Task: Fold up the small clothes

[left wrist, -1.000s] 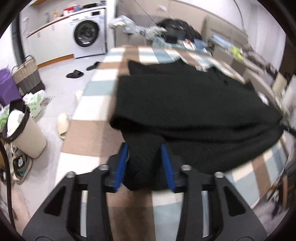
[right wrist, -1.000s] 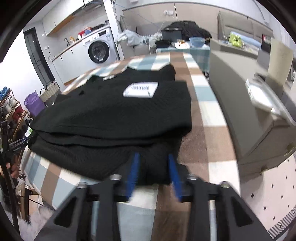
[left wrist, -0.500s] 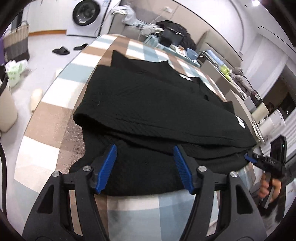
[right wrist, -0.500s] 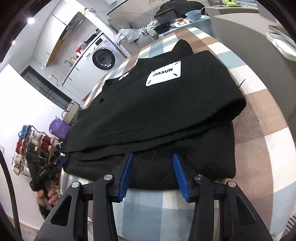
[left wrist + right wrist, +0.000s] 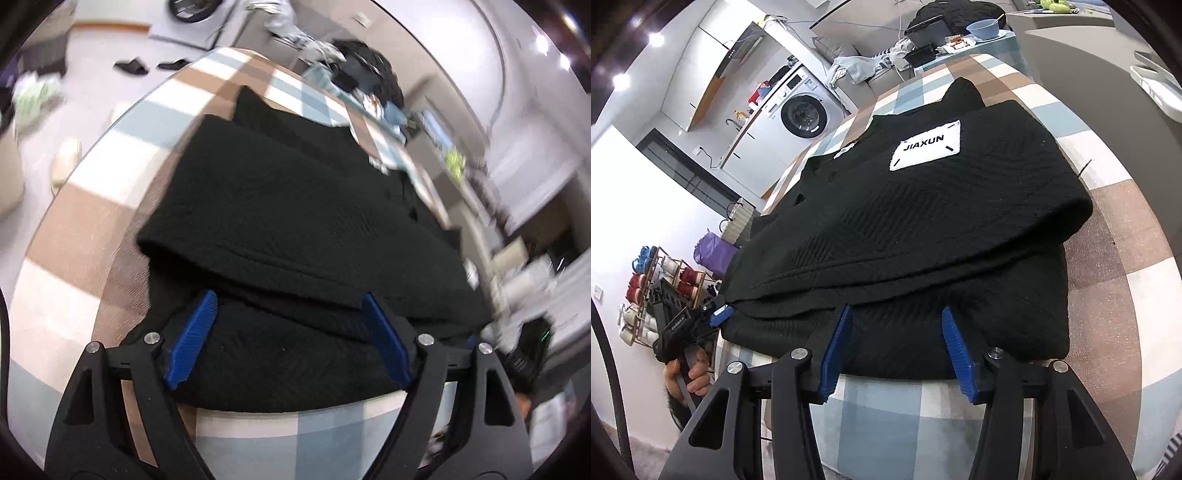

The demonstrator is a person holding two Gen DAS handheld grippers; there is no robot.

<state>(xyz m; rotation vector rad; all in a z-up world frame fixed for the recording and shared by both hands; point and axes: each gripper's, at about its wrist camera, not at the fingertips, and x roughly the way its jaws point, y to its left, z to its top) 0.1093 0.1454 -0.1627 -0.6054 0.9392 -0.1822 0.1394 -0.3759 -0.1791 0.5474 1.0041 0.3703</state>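
Note:
A black knit garment (image 5: 923,221) with a white "JIAXUN" patch (image 5: 927,146) lies folded in layers on a checked tablecloth (image 5: 1108,288). My right gripper (image 5: 897,310) hovers over the near hem toward its right end. Its jaws are opening, the blue pads straddling the cloth without pressing on it. My left gripper (image 5: 288,299) stands over the same garment (image 5: 295,206) near its left corner. Its jaws are also opening, wide, with the hem lying slack between them. Each view catches the other gripper at the table edge: the left gripper (image 5: 690,321) in a hand, the right gripper (image 5: 528,350) blurred.
The table's near edge runs just under both grippers, with checked cloth (image 5: 74,229) bare to the left. A washing machine (image 5: 801,114), a shoe rack (image 5: 657,280) and a purple bag (image 5: 713,251) stand beyond. Slippers (image 5: 129,66) lie on the floor. A blue bowl (image 5: 982,27) sits far off.
Both grippers' jaws have spread from pinching the near hem to standing apart, and the hem now lies flat. Both views have rolled and dipped lower over the garment.

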